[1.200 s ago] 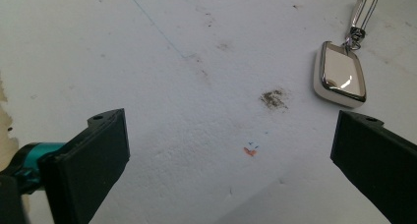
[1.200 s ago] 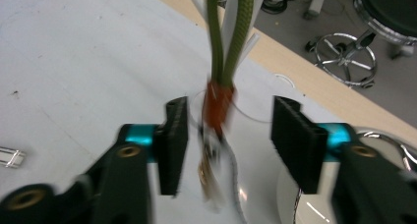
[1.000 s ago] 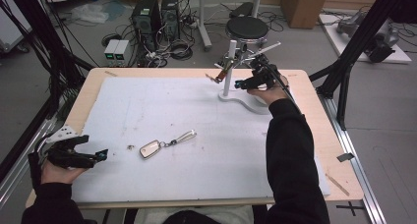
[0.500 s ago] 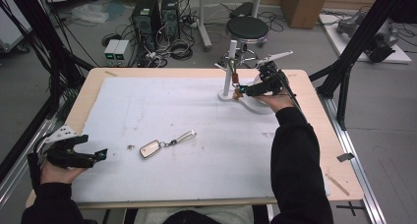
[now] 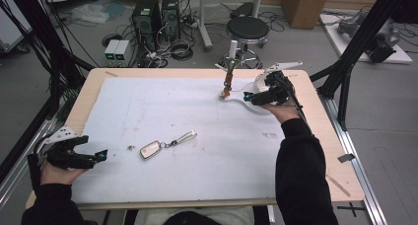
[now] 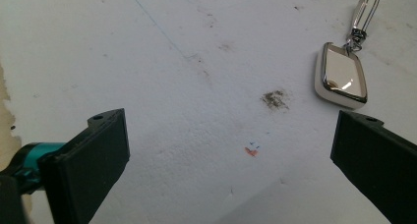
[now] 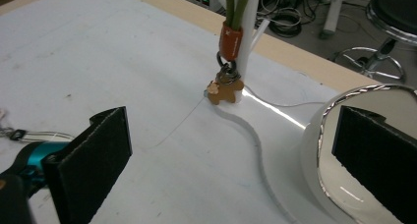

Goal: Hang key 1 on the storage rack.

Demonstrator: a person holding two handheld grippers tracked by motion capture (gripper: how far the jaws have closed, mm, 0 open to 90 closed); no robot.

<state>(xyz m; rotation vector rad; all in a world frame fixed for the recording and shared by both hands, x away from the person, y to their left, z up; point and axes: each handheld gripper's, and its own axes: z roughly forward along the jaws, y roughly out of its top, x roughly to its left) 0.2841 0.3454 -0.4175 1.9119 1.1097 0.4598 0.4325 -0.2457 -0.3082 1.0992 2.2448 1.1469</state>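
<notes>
At the near left corner of the table (image 5: 315,185), the left gripper (image 5: 101,156) rests low over the white sheet (image 5: 197,116), held in the person's left hand (image 5: 56,173). Its jaws stand wide apart with nothing between them, as the left gripper view shows plainly. Just ahead of it on the sheet lies a small dark smudge (image 6: 275,99), and beyond that a white key fob (image 6: 341,76) with a chrome rim, lying flat. A metal clip (image 6: 365,10) is linked to the fob's far end. In the high view the fob (image 5: 151,149) sits left of the table's middle, its clip (image 5: 185,136) pointing toward the far right.

Farther right, near the far edge, a white post (image 5: 230,62) stands upright on a white curved base (image 5: 256,104). A green strap (image 7: 235,5) with an orange sleeve (image 7: 230,41) hangs against the post, and a small brown tag (image 7: 224,92) dangles from its ring, touching the sheet at the foot of the post.

The right gripper (image 5: 248,96) hovers just right of the post, held by the right hand (image 5: 281,109). Its jaws are spread wide and hold nothing; one jaw sits above the round end of the base.
</notes>
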